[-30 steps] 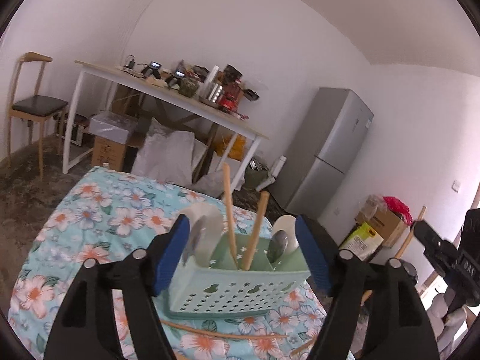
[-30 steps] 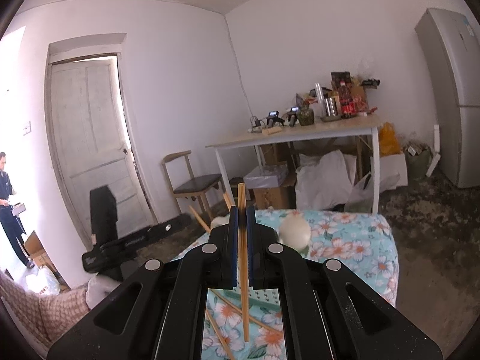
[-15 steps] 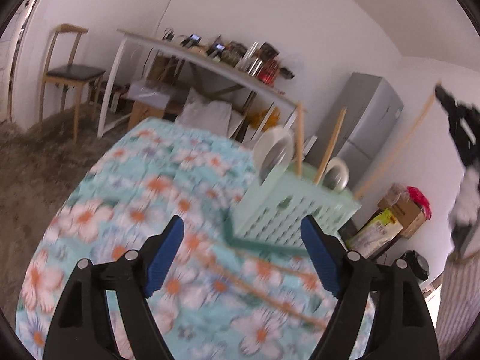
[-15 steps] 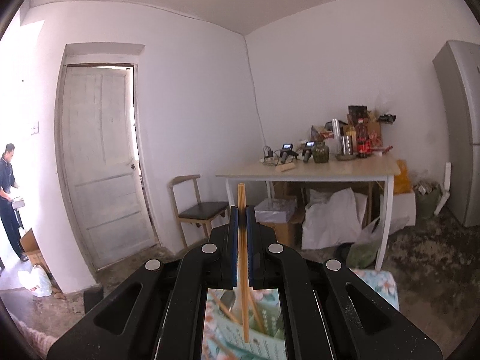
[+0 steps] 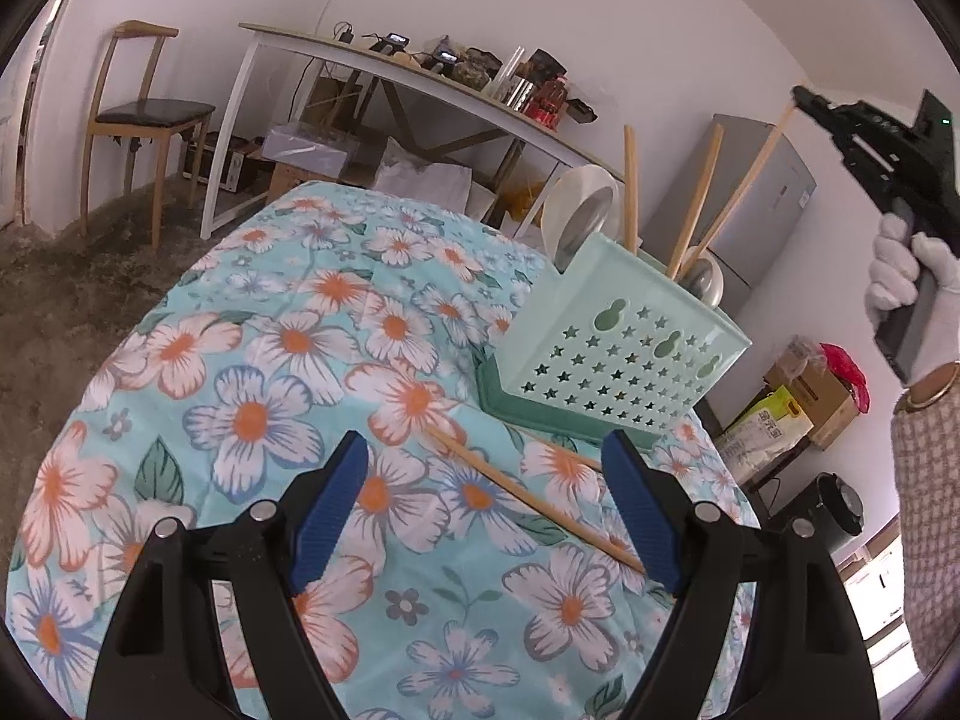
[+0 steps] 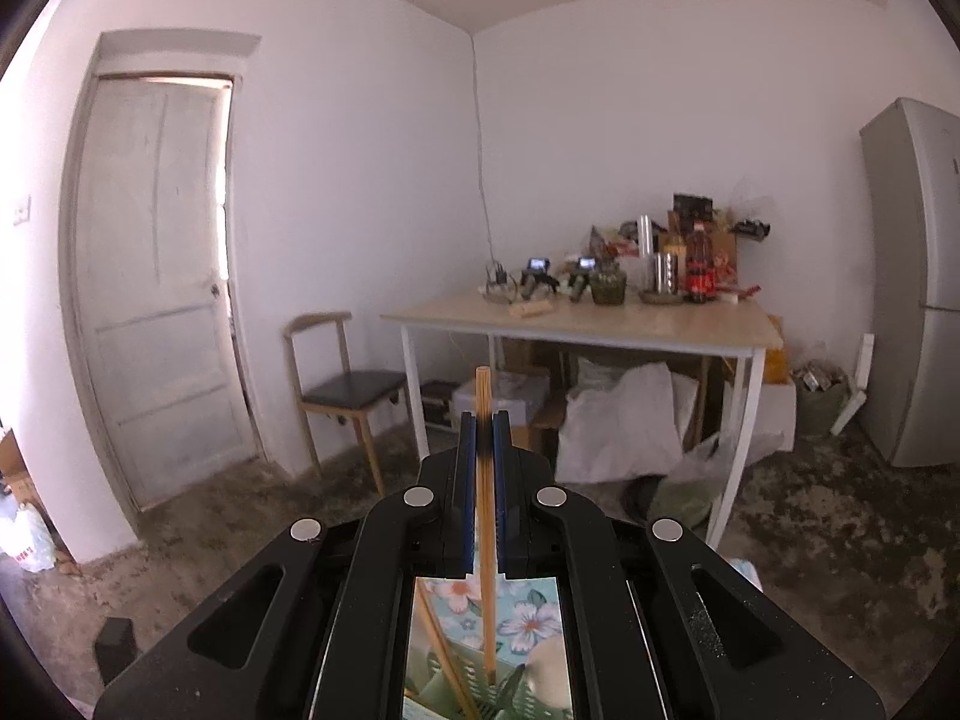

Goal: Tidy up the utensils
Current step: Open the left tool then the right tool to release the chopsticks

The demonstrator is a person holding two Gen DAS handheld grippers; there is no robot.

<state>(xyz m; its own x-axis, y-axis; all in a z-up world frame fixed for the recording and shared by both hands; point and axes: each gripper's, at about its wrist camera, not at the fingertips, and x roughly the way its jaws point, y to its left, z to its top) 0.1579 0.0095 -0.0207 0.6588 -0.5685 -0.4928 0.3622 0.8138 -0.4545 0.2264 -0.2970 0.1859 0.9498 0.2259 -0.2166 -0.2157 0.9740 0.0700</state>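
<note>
Between the open left hand-held gripper's (image 5: 483,504) fingers lies a chopstick (image 5: 528,495).

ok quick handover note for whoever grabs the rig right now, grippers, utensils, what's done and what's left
Right gripper: shut on a chopstick, held upright with its tip over the green holder.
Left gripper: open, nothing between the pads, low over the floral cloth, a loose chopstick lying just ahead of it.
Done: two chopsticks and two spoons already stand in the holder.
Left: lower the held chopstick into the holder and release it, then pick up the loose chopstick and another partly hidden at the holder's base.
</note>
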